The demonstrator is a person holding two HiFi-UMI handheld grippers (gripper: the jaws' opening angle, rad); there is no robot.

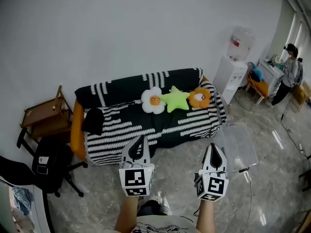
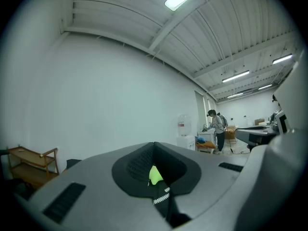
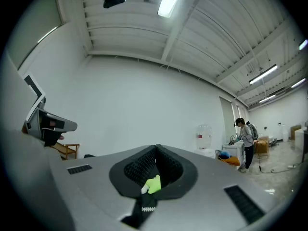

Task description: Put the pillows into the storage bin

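Three pillows lie in a row on the black-and-white striped sofa (image 1: 126, 130): a white flower (image 1: 153, 101), a green star (image 1: 175, 99) and an orange flower (image 1: 199, 97). A clear storage bin (image 1: 239, 145) stands on the floor at the sofa's right end. My left gripper (image 1: 140, 140) and right gripper (image 1: 214, 148) are held level in front of the sofa, well short of the pillows, both shut with nothing in them. In the left gripper view the jaws (image 2: 154, 146) meet, and a sliver of the green star (image 2: 155, 175) shows behind them. The right gripper (image 3: 156, 148) frames the same green star (image 3: 153, 184).
A wooden side table (image 1: 46, 115) and a black office chair (image 1: 48, 164) stand left of the sofa. A water dispenser (image 1: 232, 72) is by the wall to the right. Farther right, a person (image 1: 290, 74) stands at a desk. A cable runs along the floor on the right.
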